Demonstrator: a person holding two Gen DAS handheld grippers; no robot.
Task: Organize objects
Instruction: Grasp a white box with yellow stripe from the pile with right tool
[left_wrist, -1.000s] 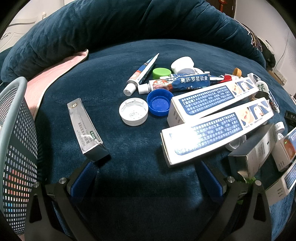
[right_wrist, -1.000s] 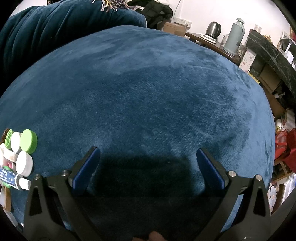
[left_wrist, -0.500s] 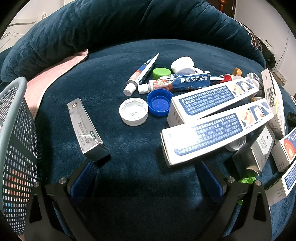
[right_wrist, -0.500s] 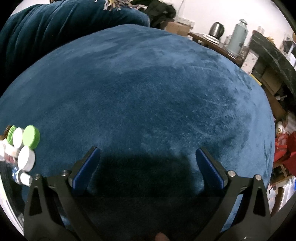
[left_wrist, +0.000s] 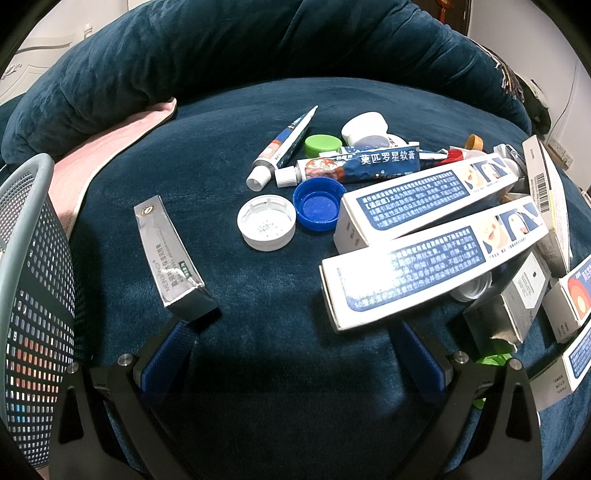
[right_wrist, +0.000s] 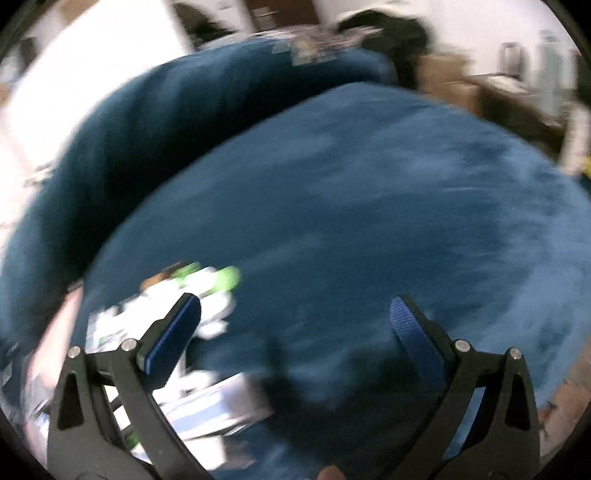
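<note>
Items to be organized are found scattered on a dark blue velvet cushion. A silver rectangular carton is laid apart at the left, its near end just beside the left finger of the left gripper. A white ribbed plastic cap and a blue plastic cap are set open side up, touching each other near the centre. Behind them a slim blue-and-white ointment tube and a larger dark blue ointment tube with white lettering are laid, with a green round cap and a white round jar beyond. Two long white-and-blue printed cartons are stacked crosswise at the right, over a heap of smaller silver and white boxes.

A grey perforated plastic basket is seen at the left edge, well apart from the heap. A pink cloth is tucked between the cushion and the dark blue backrest.

The left gripper is held spread wide above bare velvet, nothing between its blue pads. The right gripper is likewise spread and empty; its view is heavily blurred, and only white and green shapes at its left finger can be made out.
</note>
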